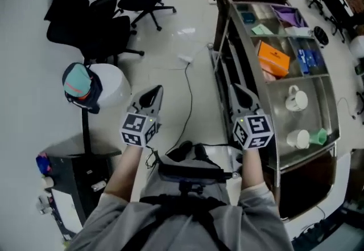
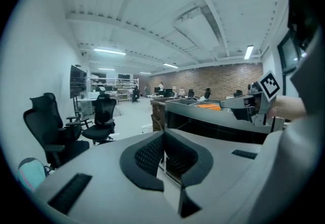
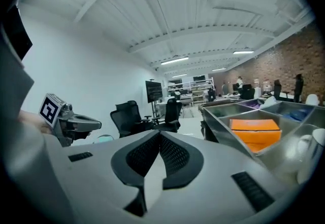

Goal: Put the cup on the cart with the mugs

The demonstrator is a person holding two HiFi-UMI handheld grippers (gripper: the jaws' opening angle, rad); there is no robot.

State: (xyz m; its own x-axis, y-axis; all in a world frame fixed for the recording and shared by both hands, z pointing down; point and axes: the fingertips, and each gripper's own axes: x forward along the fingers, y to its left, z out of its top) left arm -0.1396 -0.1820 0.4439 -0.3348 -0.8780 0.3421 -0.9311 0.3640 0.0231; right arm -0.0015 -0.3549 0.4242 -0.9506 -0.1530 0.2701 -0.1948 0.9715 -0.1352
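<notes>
The left gripper (image 1: 154, 92) and right gripper (image 1: 241, 94) are hanging shut and empty by the cart (image 1: 273, 106); the green cup (image 1: 321, 136) is seemingly sitting beside the mugs (image 1: 296, 99) already (job looks done); nothing is needing a grab next.

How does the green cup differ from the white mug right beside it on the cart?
The green cup is green and looks smaller; the white mug is white and bulkier. The green cup sits nearer the outer rim of the cart, the white mug further in. Both rest side by side.
</notes>
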